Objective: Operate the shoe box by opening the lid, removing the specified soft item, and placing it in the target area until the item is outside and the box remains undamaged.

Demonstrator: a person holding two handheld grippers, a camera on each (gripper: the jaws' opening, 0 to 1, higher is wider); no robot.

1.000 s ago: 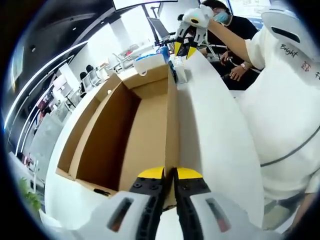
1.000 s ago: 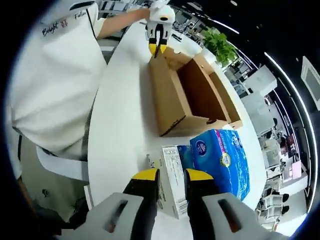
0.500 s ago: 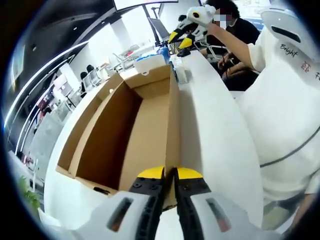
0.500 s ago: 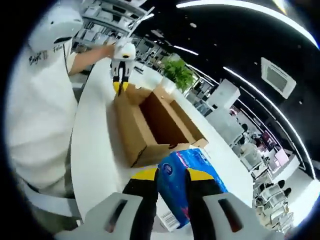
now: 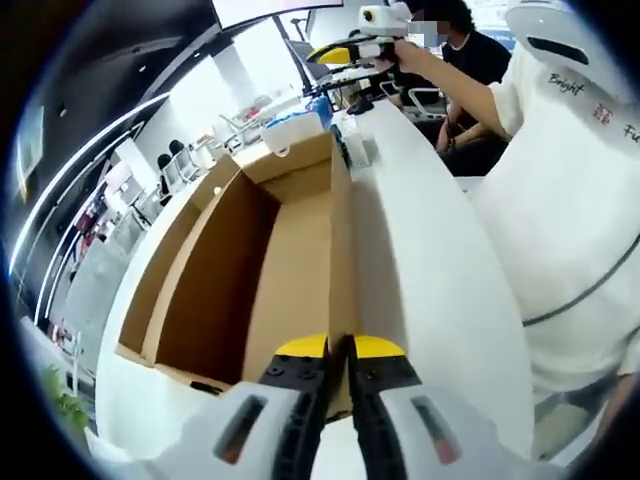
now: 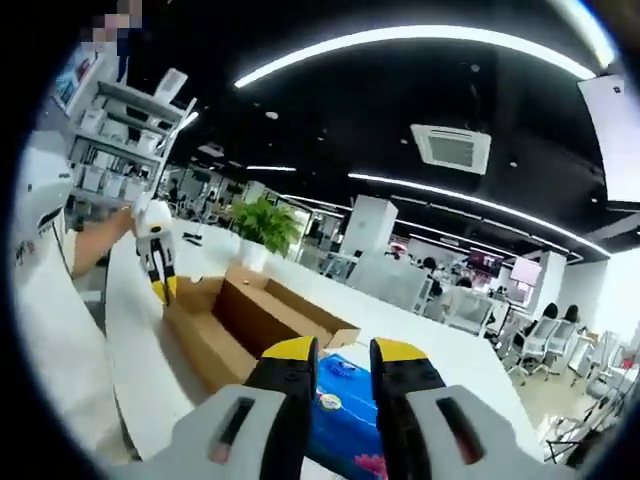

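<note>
The box [image 5: 250, 270] lies open on the table [image 5: 420, 280]; a pack [image 6: 345, 420] sits on the table just past the box's far end, a plant [image 6: 262, 222] behind the other end.

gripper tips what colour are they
Yellow tips on black fingers, clearest in the left gripper view.

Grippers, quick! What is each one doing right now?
Left gripper: shut on the cardboard box wall, pinching its edge.
Right gripper: lifted above the table, jaws slightly apart around the blue packet; whether it grips it cannot be told.
</note>
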